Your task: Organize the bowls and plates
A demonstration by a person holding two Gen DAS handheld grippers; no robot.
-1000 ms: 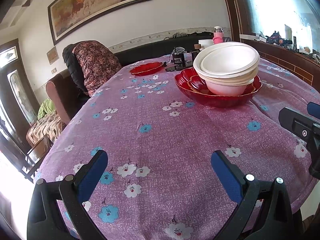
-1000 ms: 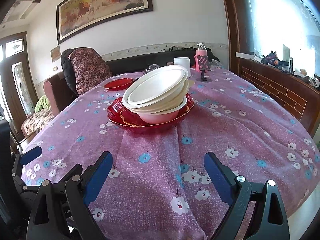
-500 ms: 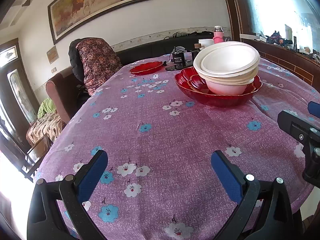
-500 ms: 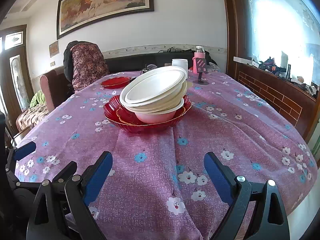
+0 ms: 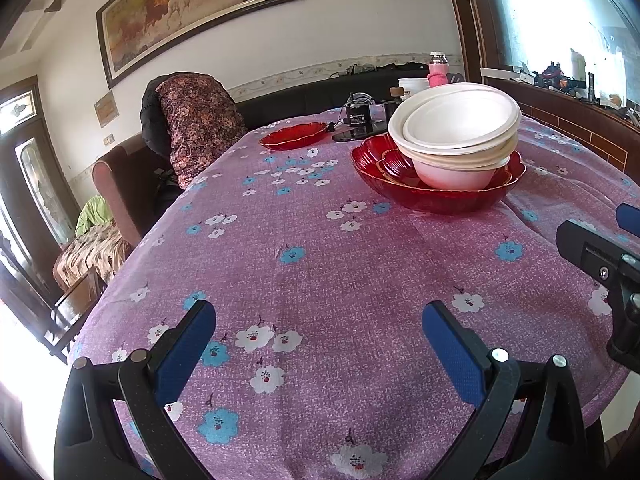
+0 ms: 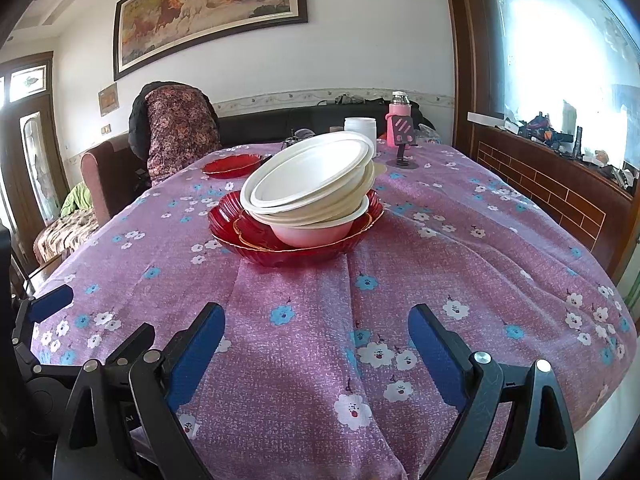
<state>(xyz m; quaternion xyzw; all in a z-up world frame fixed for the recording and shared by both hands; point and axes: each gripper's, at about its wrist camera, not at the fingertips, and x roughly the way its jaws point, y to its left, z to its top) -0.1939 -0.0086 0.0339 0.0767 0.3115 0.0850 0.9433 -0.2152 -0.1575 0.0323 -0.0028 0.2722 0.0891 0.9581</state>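
Two grippers are in our view, both held low over the near edge of a round table covered with a purple floral tablecloth point(image 5: 320, 272). We see the left gripper point(image 5: 318, 338) with its jaws spread wide and nothing between its blue pads point(image 5: 182, 354), only bare cloth. The right gripper point(image 6: 316, 340) stands in the same condition: jaws wide apart, holding nothing. In the left wrist view, part of the right gripper shows at the right edge; in the right wrist view, part of the left gripper shows at the lower left, so the two tools sit side by side and apart. The stack of white bowls point(image 6: 310, 190) rests, tilted, inside a large red glass bowl point(image 6: 296, 250) near the middle of the table, well apart from both grippers. We can also make out smaller red dishes nested under the white stack within that red bowl. A separate red plate point(image 5: 292, 136) lies farther back on the cloth, toward a chair draped with a floral garment point(image 5: 196, 128). Behind the stack stand a white container point(image 6: 360, 128), a pink bottle point(image 6: 399, 110) and a phone stand point(image 6: 404, 140). A framed horse painting point(image 6: 208, 12) hangs on the far wall.
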